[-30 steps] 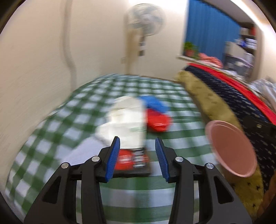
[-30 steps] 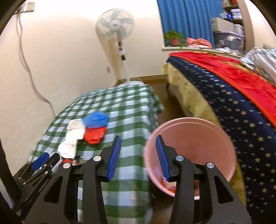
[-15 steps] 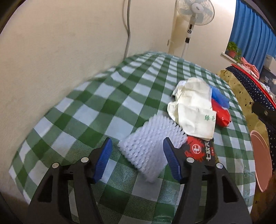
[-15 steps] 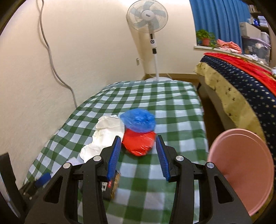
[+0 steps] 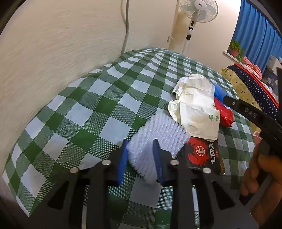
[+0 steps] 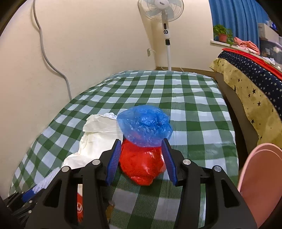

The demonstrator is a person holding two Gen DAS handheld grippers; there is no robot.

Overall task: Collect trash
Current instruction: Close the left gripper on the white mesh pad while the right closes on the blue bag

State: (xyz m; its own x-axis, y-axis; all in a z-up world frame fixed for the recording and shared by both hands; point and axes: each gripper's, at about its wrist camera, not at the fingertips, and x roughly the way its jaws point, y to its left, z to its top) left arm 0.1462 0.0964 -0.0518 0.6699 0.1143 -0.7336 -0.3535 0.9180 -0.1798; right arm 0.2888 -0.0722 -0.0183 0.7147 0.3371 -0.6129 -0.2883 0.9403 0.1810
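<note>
Left gripper point(image 5: 139, 156) is clamped on the bubble wrap point(image 5: 158, 139), near table edge: light, squashy, held mid-fold. Right gripper point(image 6: 141, 158) is spread around the red bag point(image 6: 142, 163), unpinched; thin, slippery film, best pinched at its bulk.

Both wrist views low, close over checked table point(image 5: 98, 105), sharing trash pile

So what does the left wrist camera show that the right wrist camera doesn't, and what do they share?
Only the left wrist view shows the left hand-held gripper closed on the white bubble wrap, plus the whole black snack packet with its red crab print.

Only the right wrist view shows the pink bin and the right hand-held gripper open around the red plastic bag.

Both show the cream bag, blue plastic bag, checked tablecloth and fan.
</note>
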